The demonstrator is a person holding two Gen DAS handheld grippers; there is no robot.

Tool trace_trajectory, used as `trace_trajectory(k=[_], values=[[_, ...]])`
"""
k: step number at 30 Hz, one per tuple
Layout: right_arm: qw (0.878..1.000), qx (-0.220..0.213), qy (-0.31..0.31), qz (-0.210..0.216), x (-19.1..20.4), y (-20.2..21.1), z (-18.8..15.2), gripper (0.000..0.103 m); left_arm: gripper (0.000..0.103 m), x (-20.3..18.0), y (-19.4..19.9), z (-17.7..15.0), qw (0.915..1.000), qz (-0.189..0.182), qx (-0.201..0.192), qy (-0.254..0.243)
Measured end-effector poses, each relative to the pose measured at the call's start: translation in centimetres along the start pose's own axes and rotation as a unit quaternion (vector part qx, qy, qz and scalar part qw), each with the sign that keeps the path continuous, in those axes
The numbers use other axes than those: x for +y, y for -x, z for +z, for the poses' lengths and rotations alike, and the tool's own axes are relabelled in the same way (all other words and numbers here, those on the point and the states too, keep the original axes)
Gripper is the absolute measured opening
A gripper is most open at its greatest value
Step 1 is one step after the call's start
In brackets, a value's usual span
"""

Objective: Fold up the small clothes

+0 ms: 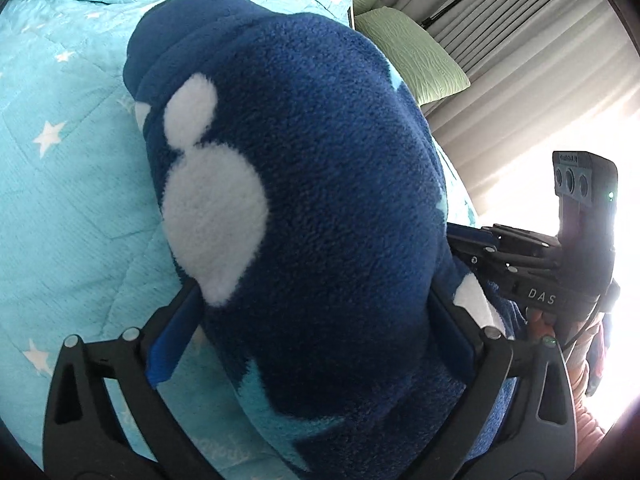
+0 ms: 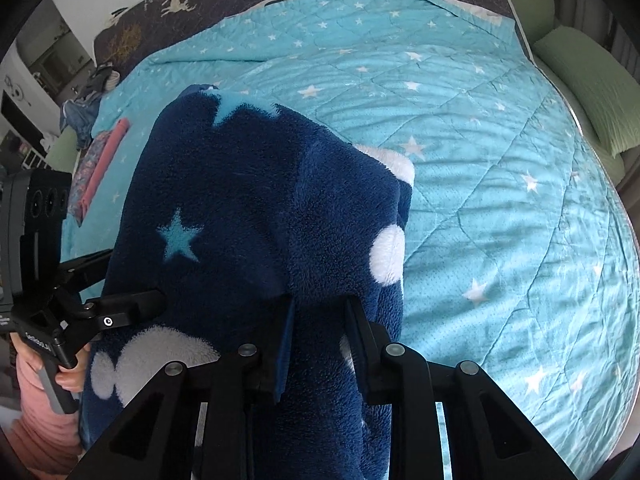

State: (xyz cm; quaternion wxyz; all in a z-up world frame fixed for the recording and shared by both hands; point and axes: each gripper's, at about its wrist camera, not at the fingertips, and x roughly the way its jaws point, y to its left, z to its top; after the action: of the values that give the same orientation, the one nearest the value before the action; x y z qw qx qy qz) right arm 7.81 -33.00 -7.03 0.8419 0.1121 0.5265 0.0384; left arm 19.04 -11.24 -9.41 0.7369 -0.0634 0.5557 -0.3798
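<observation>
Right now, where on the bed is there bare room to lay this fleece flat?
The turquoise star quilt lies bare right of the navy fleece garment, up to the green pillows. Crowded at the left edge: pink folded clothes and the left gripper.

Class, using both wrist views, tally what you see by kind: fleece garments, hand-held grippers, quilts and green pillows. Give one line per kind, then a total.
Navy fleece garment: 1
Hand-held grippers: 2, the left hand-held gripper and the right hand-held gripper
Turquoise star quilt: 1
Green pillows: 2 showing
Total: 6
</observation>
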Motion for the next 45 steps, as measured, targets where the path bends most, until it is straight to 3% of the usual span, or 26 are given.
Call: trace_trajectory(k=[5, 11, 13, 15, 18, 21, 24, 30, 32, 35, 41, 43, 45], values=[[1.000, -0.019, 0.000, -0.010, 0.2, 1.2, -0.4, 0.030, 0.100, -0.1, 1.3, 0.1, 0.9999, -0.012, -0.002, 0.010], [0.991, -0.078, 0.046, -0.097, 2.5, 5.6, 2.1, 0.033, 0.098, -0.7, 4.7, 2.6, 0.9988, 0.028, -0.038, -0.008], [0.992, -0.071, 0.050, -0.096, 2.6, 5.1, 3.4, 0.033, 0.098, -0.3, 5.0, 3.8, 0.9987, 0.030, -0.041, 0.004], [0.994, -0.054, 0.039, -0.087, 2.3, 3.7, 5.1, 0.033, 0.098, 0.7, 4.4, 5.0, 0.9975, 0.054, -0.042, 0.018], [0.994, -0.028, 0.022, -0.104, 1.5, 0.5, 6.8, 0.032, 0.099, 2.8, 1.3, 5.7, 0.9958, 0.082, -0.002, 0.040], [0.994, 0.046, -0.026, -0.093, -1.0, -5.8, 6.5, 0.034, 0.103, 5.9, -2.5, 5.1, 0.9944, 0.050, 0.034, 0.087], [0.996, 0.040, -0.056, -0.056, -2.7, -6.0, 6.6, 0.035, 0.103, 5.5, -1.7, 4.5, 0.9971, 0.052, 0.011, 0.055], [0.997, 0.025, -0.055, -0.043, -3.4, -5.1, 6.2, 0.043, 0.102, 5.9, -0.2, 4.4, 0.9970, 0.039, 0.004, 0.067], [0.997, 0.014, -0.060, -0.056, -3.1, -3.9, 6.0, 0.055, 0.101, 5.4, 1.4, 3.4, 0.9966, 0.039, -0.014, 0.071], [0.994, -0.023, -0.069, -0.085, -3.3, 0.0, 4.6, 0.056, 0.100, 4.3, 4.5, 1.5, 0.9963, 0.039, -0.035, 0.067], [0.996, -0.062, -0.037, -0.054, -1.6, 7.9, -1.7, 0.056, 0.099, 1.1, 10.6, -4.5, 0.9974, 0.016, -0.068, 0.017], [0.998, -0.047, -0.024, -0.035, -0.5, 8.5, -4.2, 0.056, 0.099, -0.1, 10.3, -6.7, 0.9987, 0.017, -0.048, 0.003], [1.000, -0.010, -0.013, -0.017, 0.5, 7.5, -6.9, 0.057, 0.100, -0.1, 7.7, -9.3, 0.9996, 0.017, 0.019, 0.016]])
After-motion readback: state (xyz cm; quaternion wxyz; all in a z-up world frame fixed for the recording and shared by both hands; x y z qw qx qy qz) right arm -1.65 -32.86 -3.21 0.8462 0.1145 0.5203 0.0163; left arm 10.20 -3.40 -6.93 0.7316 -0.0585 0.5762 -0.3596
